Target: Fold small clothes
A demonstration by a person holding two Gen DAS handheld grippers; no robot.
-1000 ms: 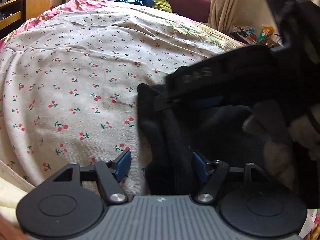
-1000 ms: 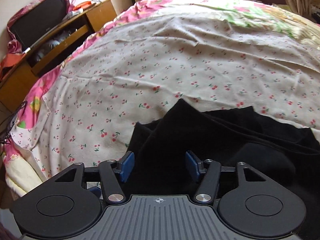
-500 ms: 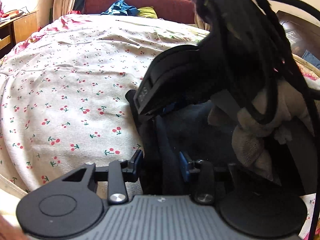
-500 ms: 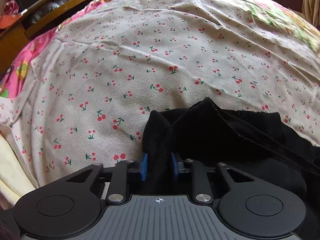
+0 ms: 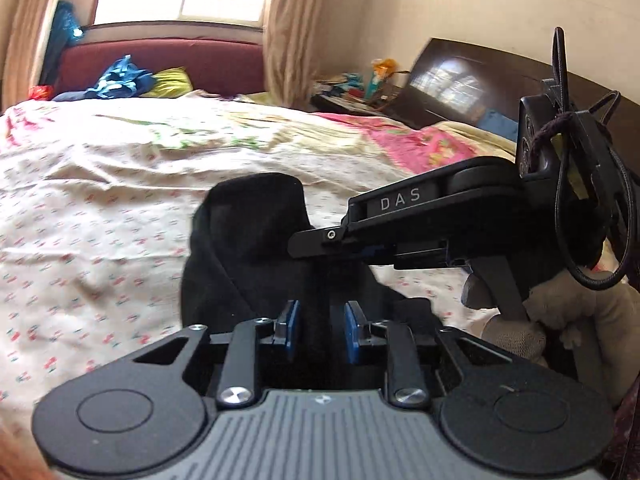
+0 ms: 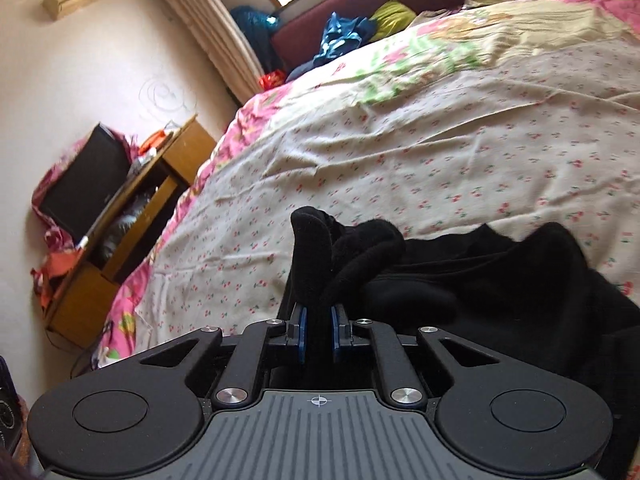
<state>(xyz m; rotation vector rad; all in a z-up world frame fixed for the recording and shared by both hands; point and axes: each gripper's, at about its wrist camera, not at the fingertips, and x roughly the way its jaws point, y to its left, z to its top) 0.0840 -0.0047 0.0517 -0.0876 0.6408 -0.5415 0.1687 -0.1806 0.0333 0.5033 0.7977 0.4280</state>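
Only the left wrist view shows the right hand-held gripper (image 5: 320, 240) from outside. Both it and the left hand-held gripper (image 5: 318, 330) are closing on the black garment (image 6: 460, 268), lifted above the cherry-print bedsheet (image 6: 400, 160), which lies bare beyond.

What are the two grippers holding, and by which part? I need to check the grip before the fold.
Both hold the black garment. The right gripper pinches a bunched edge; the left gripper has another edge fold between its fingers. Both are closing on it.
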